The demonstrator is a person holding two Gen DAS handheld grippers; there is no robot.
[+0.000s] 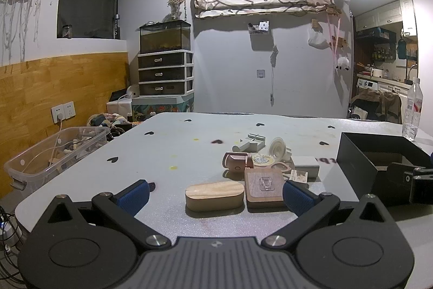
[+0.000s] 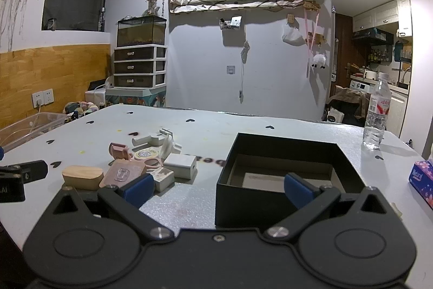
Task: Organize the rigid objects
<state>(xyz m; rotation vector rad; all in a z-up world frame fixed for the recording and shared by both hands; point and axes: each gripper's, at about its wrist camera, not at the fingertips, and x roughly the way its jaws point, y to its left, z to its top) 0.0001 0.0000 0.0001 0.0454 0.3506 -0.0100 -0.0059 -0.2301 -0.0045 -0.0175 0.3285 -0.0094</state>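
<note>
Both grippers, left [image 1: 216,194] and right [image 2: 218,187], hover with fingers spread; the clutter [image 2: 151,164] lies left of the black box [image 2: 284,153] on the worktop [image 2: 205,126].

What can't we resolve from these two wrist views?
- Black box floor: left wrist view, near wall hides it.
- Small items behind the square wooden block: overlapping, too small.
- Tissue pack: right wrist view, cut by the frame edge.
- Clear bin contents: indistinct.
</note>
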